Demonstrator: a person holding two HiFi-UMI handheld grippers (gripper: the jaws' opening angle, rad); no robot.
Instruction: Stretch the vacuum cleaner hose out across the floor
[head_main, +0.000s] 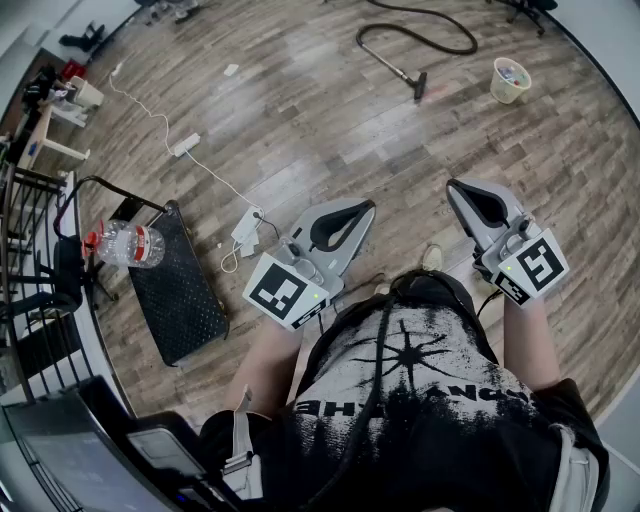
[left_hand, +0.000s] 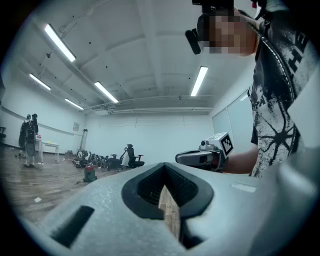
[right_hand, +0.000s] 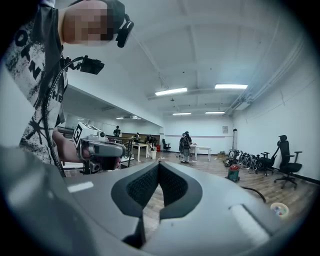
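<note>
The vacuum cleaner hose (head_main: 386, 60) lies curled on the wood floor, close beside the little bin (head_main: 510, 86). Both grippers are far from the bin, near the person's body. The left gripper (head_main: 361, 209) and the right gripper (head_main: 461, 187) have their fingers squeezed together, holding nothing.

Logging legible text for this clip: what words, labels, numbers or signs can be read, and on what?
Nothing reads whole.
Lettering on T-shirt: upside down and creased, unreadable.
Label on water bottle: too small.
Far wall sign: too small.
Cubes on left gripper and right gripper: square patterns, no words.
</note>
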